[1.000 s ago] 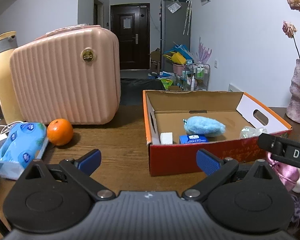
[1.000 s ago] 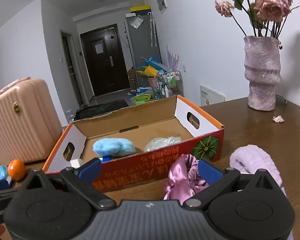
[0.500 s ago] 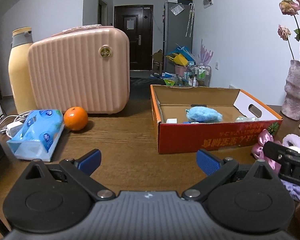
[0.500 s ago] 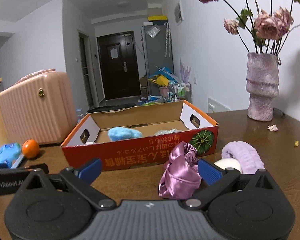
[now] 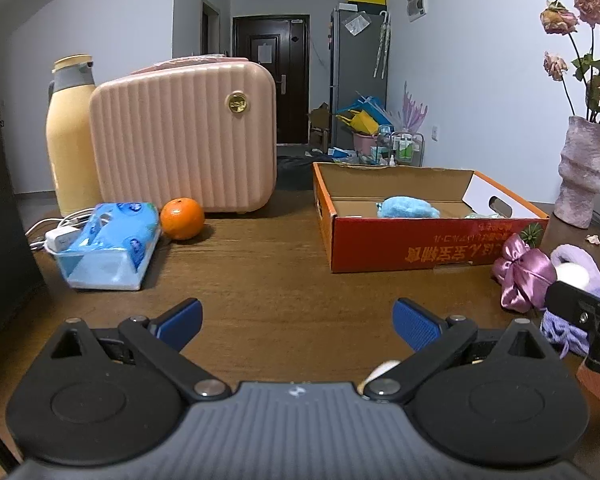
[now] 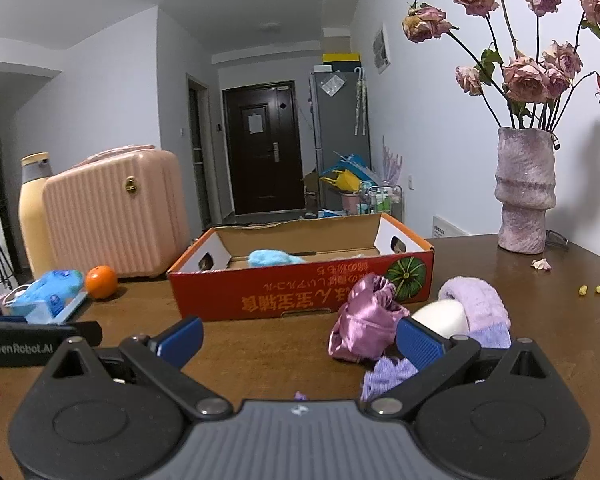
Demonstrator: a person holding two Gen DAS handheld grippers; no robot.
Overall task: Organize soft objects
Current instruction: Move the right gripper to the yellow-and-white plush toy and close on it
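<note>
A red cardboard box stands open on the brown table with a fluffy blue soft object inside. In front of its right end lie a pink satin pouch, a lavender fuzzy headband, a white soft ball and a purple knit piece. My left gripper is open and empty above the bare table. My right gripper is open and empty, its right finger just in front of the pouch and ball.
A pink ribbed case, a yellow flask, an orange and a blue tissue pack with a white charger stand at the left. A purple vase with dried roses stands at the back right. Small crumbs lie near the right edge.
Both grippers have pulled back from the box and sit lower, so the box looks smaller. The pouch, headband and ball now lie close in front of my right gripper. Both stay open.
</note>
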